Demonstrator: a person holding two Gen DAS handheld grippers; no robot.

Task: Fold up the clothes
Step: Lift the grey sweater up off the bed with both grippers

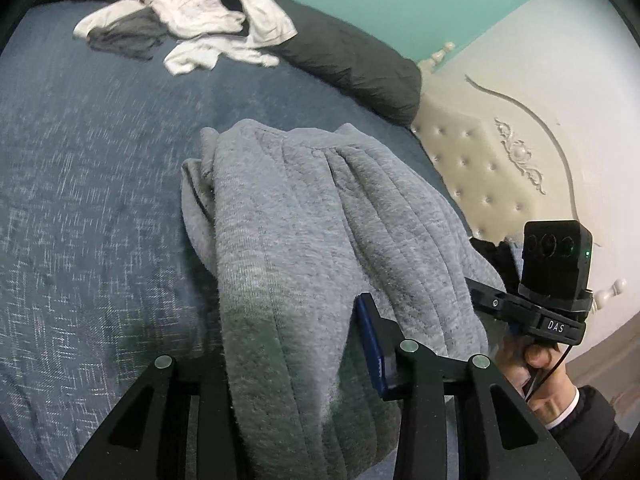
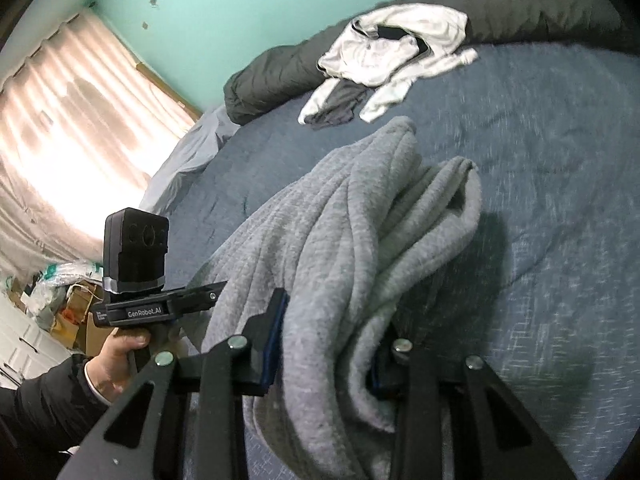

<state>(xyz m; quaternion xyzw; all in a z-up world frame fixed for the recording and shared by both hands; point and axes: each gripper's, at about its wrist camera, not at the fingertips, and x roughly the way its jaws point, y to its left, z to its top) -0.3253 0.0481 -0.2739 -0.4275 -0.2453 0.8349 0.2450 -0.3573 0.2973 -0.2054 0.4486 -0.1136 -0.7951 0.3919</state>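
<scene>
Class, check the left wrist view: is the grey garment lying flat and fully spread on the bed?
No, the grey garment hangs bunched between both claws.

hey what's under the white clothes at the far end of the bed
A dark grey garment pokes out beneath the white clothes, all on the blue bedspread. Anything deeper in the pile is covered.

Both claws, left claw (image 1: pixel 296 360) and right claw (image 2: pixel 328 344), seemingly clamped, held side by side.

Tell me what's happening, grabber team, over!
Left gripper and right gripper both shut on fuzzy grey fleece garment. Garment bunched, lifted over blue bedspread. White crumpled clothes pile far off, not blocking.
</scene>
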